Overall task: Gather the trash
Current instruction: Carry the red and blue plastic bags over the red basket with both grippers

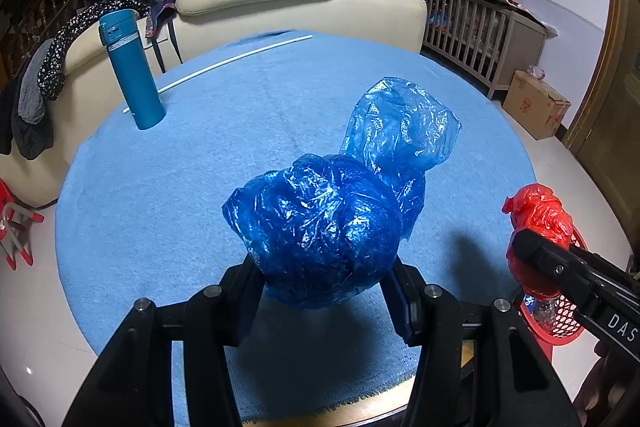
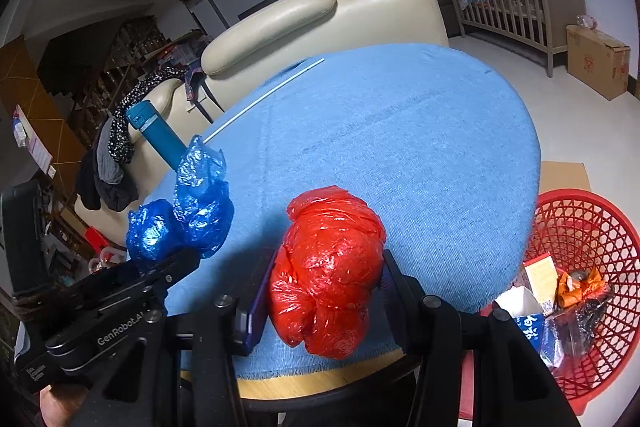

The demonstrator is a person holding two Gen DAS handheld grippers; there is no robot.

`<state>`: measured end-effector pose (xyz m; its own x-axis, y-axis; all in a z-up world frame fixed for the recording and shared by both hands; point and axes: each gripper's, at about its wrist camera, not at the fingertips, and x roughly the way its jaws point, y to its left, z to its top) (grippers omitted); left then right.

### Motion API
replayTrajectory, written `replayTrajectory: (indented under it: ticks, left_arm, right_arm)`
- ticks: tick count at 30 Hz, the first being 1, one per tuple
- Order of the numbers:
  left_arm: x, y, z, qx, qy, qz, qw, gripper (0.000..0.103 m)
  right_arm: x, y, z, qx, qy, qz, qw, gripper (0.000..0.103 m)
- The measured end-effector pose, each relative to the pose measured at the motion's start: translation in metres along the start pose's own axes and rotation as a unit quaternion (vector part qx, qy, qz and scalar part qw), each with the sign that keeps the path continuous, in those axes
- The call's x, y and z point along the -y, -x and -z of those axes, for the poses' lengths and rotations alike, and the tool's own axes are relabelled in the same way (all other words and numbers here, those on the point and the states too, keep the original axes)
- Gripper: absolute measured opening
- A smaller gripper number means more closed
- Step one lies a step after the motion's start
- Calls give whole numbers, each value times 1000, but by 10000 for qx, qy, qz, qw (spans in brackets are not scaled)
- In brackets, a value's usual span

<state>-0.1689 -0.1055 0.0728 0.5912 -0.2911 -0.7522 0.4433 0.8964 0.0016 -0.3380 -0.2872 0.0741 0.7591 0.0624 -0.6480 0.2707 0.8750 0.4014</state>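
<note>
The left gripper [image 1: 326, 291] is reaching forward low over the near edge of the round table covered in a light blue cloth [image 1: 200, 167], its two black fingers [image 1: 240, 291] pressing in on either side of a crumpled dark blue plastic bag [image 1: 320, 227], so it is clamping that bag from both flanks. The bag's bulk is bulging out between the fingers, and its looser, paler blue top is rising above and to the right. In the right wrist view the same blue bag [image 2: 182, 223] is sitting at the left, with the left gripper [image 2: 176, 263] coming in from the lower left, tilted upward toward it. The right gripper [image 2: 324, 291] is held at the table's near edge as well, level and pointing across the cloth, its fingers [image 2: 260, 303] closing against the sides of a wadded red plastic bag [image 2: 328, 275]; that bag is bulging above and below the fingers. From the left wrist view the red bag [image 1: 538, 223] is showing at the far right, pinched by the right gripper's finger. A red plastic lattice basket [image 2: 580, 227] is standing on the floor just beside the table at the right, holding cartons and wrappers. Well apart, toward the far left of the cloth, a teal cylindrical flask [image 1: 130, 67] is standing upright, with a thin white rod [image 1: 224, 65] lying behind it, in front of a cream leather sofa [image 1: 280, 3].
</note>
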Motion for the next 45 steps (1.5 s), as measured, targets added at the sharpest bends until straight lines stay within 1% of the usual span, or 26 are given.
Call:
replayTrajectory:
  ticks: [7,16,27,35,40,45]
  left_arm:
    - [2,-3,-2,-52,-222,78,9997,56]
    - [4,-4,-4,-62,-376,129,9992,56]
    - [-4,-11,-10,-58,-565,239,9981,56]
    - [-8,-12,-9,-34,-818,369,9960,56]
    - [1,-12,-15,-22,-1044,494,9933,56]
    - [19,-9,-16,23,-1319,576,9896,56]
  right_arm:
    - [4,5,0,44,-72,8,10000,52]
    - [19,11,4,86,-243,64,9996,52]
    - [48,27,10,177,-470,184,9986,52]
    - [71,42,13,295,-647,321,9970,52]
    - [79,51,13,372,-731,357,9960,52]
    - [91,59,14,465,-845,421,9944,52]
